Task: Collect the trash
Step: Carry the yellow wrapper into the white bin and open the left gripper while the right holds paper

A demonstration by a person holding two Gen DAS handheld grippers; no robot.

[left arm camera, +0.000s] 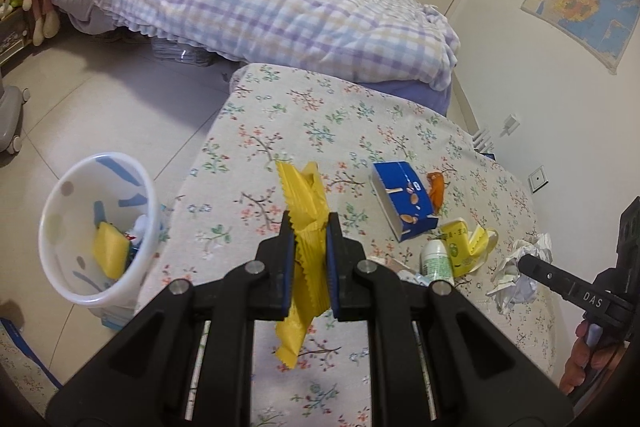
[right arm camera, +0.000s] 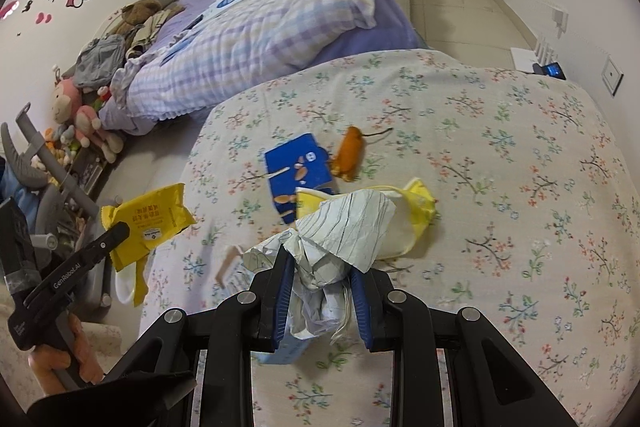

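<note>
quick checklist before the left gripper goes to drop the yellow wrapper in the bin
1. Left gripper shut on yellow wrapper: ok.
2. Wrapper lifted off the floral cloth: ok.
3. White bin upright, mouth open, beside the table on the floor: ok.
4. Room left in bin: ok, trash only at the bottom.
5. Right gripper shut on crumpled paper, away from the bin: ok.
6. Grip firmness on wrapper: cannot tell.
</note>
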